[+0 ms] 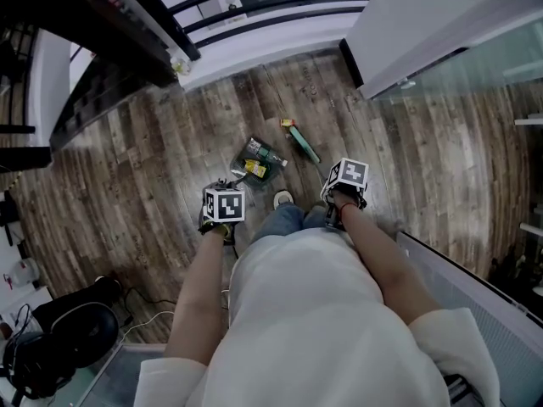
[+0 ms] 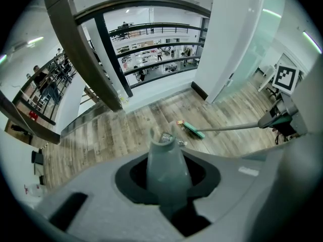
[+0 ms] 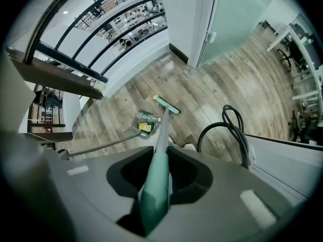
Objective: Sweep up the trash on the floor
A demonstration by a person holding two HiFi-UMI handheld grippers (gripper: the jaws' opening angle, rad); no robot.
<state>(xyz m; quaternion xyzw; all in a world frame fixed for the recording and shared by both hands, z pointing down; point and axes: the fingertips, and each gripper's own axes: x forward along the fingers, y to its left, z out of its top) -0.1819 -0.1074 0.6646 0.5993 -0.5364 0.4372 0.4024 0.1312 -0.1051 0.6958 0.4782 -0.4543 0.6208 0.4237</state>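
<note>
In the head view a dark dustpan (image 1: 253,164) lies on the wood floor with a bottle and a yellow wrapper (image 1: 255,170) in it. Its grey handle (image 2: 165,168) runs up through my left gripper (image 1: 223,207), which is shut on it. Just right of the pan rests the green broom head (image 1: 301,142). Its teal handle (image 3: 156,185) passes between the jaws of my right gripper (image 1: 344,182), which is shut on it. The right gripper view shows the broom head (image 3: 166,105) beside the pan and its trash (image 3: 145,125).
A shoe (image 1: 282,198) stands just behind the pan. A white wall with a dark skirting (image 1: 407,24) rises at the far right, a railing (image 1: 127,24) at the far left. A black cable (image 3: 233,131) loops over a white panel at my right. Dark bags (image 1: 59,329) sit near left.
</note>
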